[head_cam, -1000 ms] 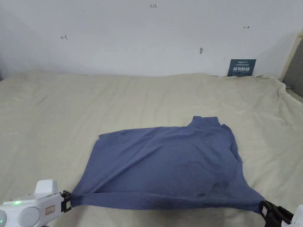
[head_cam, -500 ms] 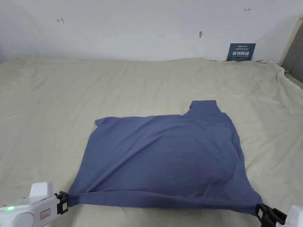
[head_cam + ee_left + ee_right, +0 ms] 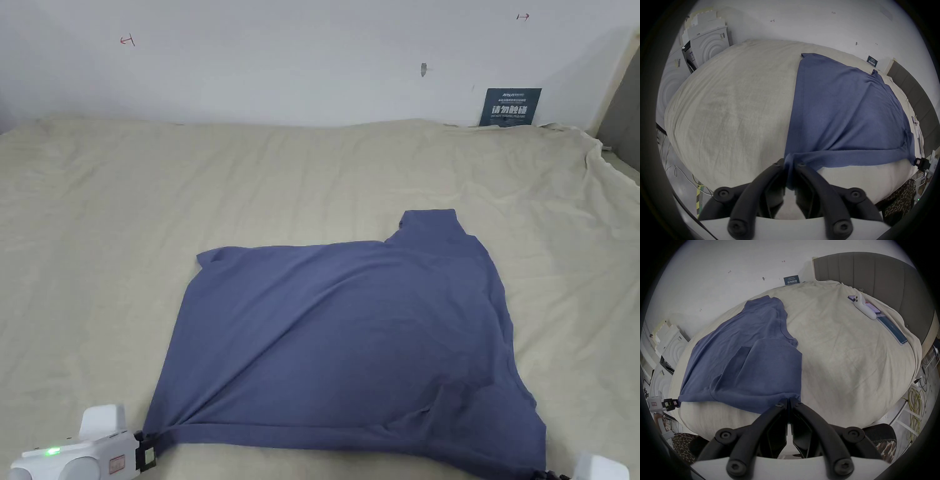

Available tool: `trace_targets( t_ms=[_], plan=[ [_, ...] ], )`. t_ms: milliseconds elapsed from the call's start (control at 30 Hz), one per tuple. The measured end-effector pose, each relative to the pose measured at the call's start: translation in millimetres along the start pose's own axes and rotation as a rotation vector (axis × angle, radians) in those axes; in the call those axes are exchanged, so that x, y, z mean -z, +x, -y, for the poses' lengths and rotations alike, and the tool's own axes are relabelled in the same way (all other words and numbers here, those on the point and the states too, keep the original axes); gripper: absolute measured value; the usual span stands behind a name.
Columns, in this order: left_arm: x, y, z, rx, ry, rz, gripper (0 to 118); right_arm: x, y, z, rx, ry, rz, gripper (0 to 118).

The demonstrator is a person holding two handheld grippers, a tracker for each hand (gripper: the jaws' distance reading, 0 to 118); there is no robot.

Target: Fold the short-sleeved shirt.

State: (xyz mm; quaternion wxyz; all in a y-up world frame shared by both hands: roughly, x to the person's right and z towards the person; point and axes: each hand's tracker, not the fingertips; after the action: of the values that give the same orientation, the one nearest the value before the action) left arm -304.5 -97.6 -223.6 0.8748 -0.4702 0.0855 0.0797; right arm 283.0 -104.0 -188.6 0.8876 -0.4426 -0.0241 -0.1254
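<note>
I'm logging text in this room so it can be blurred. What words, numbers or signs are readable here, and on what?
Nothing reads clearly.
Dark sign against the wall: white characters, too blurred to read.
Red marks on the wall: arrow-like scribbles, no words.
Small dark scrawl high on the wall: too small to read.
Shirt: no print visible.
</note>
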Motion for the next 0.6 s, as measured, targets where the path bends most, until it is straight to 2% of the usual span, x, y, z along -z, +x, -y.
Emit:
trace_targets(
  t_ms=[33,67,100,167,200,367,500,567,600],
  plan=[
    [-2.0,0.8,-1.8,-0.009,-0.003,-0.001,32,-2.8,-0.6,-2.1,0.003,-0.003,-0.005,2],
    [-4.8,1.5,-3.4,-0.019,-0.006,-0.012,50,-6.5,-2.1,-4.5,0.003,0.002,-0.006,6],
    [-9.9,3.2,-5.1,-0.026,-0.002,-0.027,73,-13.2,-5.1,-8.7,-0.008,0.021,-0.006,21],
    [-25.2,6.2,-10.0,-0.040,0.065,-0.022,94,-26.9,-10.1,-20.6,-0.037,0.063,-0.006,70],
    [-36.9,8.0,-15.3,-0.045,0.104,-0.005,98,-35.8,-13.9,-29.0,-0.048,0.100,-0.020,90],
    [-94.0,21.9,-44.5,-0.055,0.299,0.075,98,-94.7,-42.0,-75.2,-0.118,0.335,-0.106,91],
    [-132.4,42.6,-60.5,0.021,0.472,0.027,98,-134.9,-70.9,-99.9,-0.179,0.494,-0.113,90],
    [-145.2,53.0,-62.3,0.062,0.562,-0.020,97,-151.2,-86.4,-104.9,-0.198,0.554,-0.113,84],
    [-149.9,57.9,-62.8,0.079,0.603,-0.049,97,-156.4,-92.7,-106.1,-0.208,0.586,-0.101,75]
  ],
)
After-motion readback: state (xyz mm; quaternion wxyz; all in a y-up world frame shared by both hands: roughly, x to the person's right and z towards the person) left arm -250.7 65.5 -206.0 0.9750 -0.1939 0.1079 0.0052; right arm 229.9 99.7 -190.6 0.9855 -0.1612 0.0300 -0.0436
